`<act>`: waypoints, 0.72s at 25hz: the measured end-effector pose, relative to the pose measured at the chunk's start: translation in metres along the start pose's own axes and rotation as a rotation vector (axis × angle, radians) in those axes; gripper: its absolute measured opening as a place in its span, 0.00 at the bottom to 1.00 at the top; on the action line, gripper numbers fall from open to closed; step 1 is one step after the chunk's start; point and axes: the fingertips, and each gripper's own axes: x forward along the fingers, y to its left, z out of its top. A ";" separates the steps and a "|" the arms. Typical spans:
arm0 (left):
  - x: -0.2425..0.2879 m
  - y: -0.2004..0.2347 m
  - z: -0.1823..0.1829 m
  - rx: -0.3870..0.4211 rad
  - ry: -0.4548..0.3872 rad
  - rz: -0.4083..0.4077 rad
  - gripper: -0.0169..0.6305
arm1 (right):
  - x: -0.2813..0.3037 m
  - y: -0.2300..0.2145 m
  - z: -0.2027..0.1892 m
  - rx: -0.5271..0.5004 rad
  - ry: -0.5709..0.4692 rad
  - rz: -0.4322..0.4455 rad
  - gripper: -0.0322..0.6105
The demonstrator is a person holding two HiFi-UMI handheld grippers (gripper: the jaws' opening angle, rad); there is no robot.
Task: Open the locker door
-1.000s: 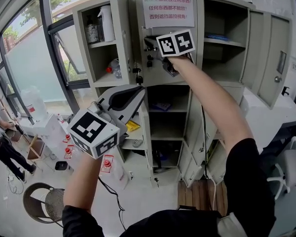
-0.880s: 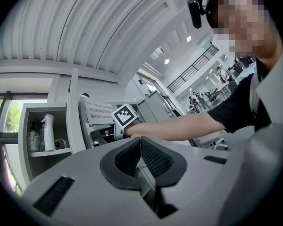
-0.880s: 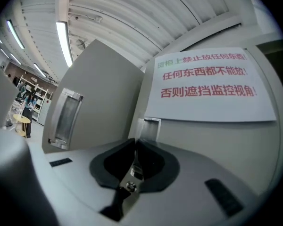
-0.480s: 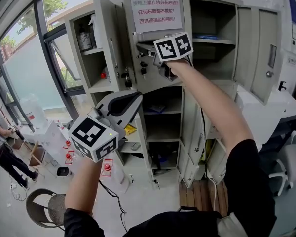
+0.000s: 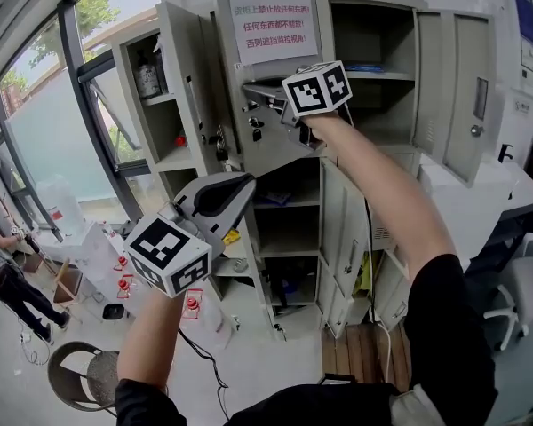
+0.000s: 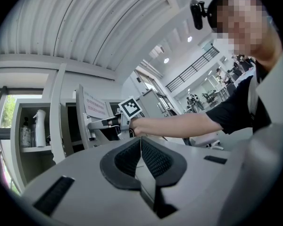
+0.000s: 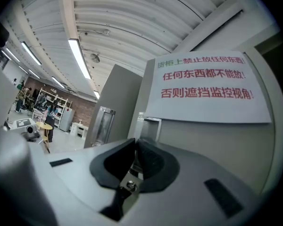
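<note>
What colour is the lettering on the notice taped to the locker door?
Mostly red on the white notice, with the top line starting green; clearest in the right gripper view.

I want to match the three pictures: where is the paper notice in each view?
Head view: notice at top centre, on the door.
Left gripper view: small, left of centre.
Right gripper view: large, upper right.
Shared landmark: the grey door that bears it.
</note>
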 end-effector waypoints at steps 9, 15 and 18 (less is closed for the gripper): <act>0.008 -0.011 0.004 -0.012 0.004 -0.001 0.05 | -0.023 0.012 0.007 0.008 -0.019 0.100 0.09; 0.018 -0.021 0.002 -0.029 0.004 0.002 0.05 | -0.038 0.016 0.008 0.007 -0.036 0.165 0.09; 0.022 -0.024 0.003 -0.035 -0.004 0.004 0.05 | -0.045 0.019 0.010 -0.003 -0.040 0.187 0.09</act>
